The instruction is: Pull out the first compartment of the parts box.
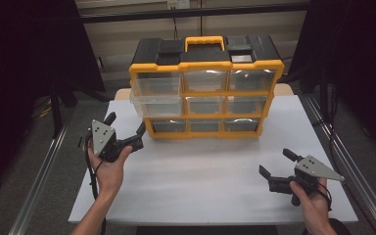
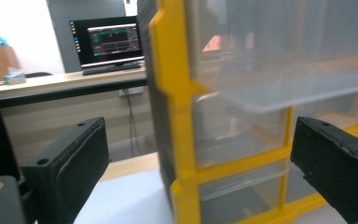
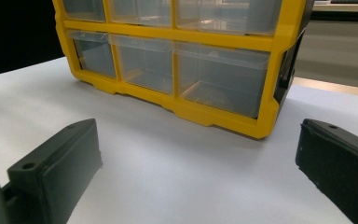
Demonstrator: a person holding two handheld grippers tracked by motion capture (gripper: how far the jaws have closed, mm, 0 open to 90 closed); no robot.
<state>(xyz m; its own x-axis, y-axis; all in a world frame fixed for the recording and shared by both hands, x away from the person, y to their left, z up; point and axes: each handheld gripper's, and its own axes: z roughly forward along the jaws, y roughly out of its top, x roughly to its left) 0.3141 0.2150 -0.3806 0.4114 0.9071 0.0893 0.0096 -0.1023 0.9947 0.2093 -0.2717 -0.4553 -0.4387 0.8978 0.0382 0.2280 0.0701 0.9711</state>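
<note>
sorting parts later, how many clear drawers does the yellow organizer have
9, in three rows of three. Top, middle and bottom row; the middle-left drawer sticks out, pulled partly open.

Yellow-framed black plastic organizer cabinet [image 1: 205, 88] with nine clear drawers stands upright on the white surface [image 1: 210, 176]. The left middle-row clear drawer [image 1: 156, 104] protrudes, partly open.

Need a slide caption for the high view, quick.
Open left gripper nears the organizer's pulled-out middle-left drawer; open right gripper waits on the table.
</note>
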